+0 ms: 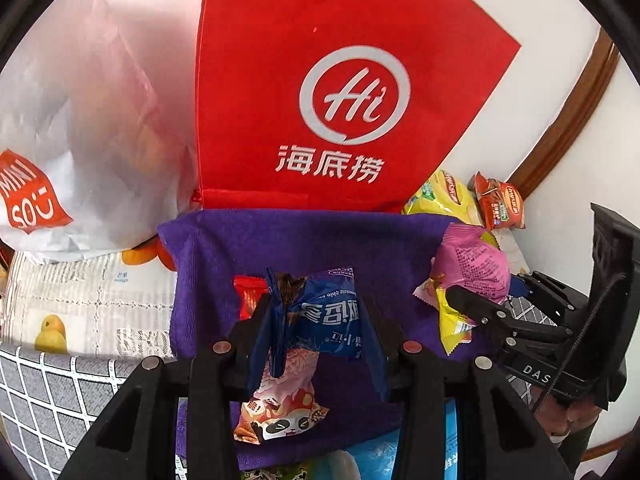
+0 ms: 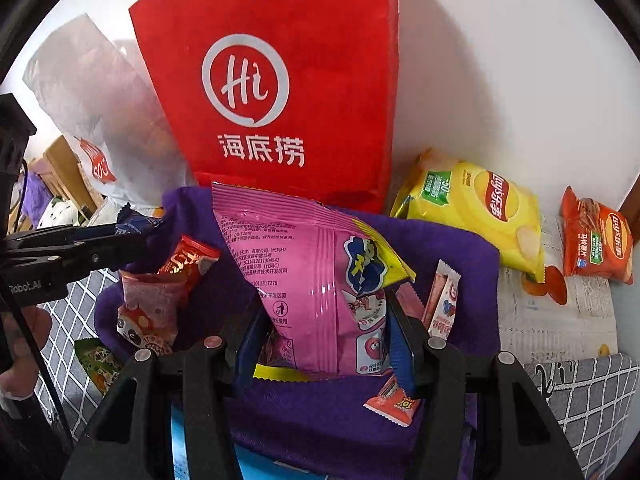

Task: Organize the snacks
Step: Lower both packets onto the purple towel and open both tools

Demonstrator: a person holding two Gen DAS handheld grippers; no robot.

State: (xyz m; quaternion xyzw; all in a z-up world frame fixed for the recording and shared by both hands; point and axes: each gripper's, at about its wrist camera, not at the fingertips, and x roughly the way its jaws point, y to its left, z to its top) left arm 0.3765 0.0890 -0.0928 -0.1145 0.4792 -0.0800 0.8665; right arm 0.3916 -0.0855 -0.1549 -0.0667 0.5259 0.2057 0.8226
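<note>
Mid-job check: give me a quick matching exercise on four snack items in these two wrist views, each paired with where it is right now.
Things:
1. blue foil snack packet
2. pink plastic snack bag
3. yellow Lay's crisp bag
4. panda-print pink packet

Places:
A. lying on the purple cloth, below the left gripper
B. held in the right gripper
C. pinched by its crimped end in the left gripper
D. on the table beside the red paper bag

Pairs: 1-C, 2-B, 3-D, 4-A
</note>
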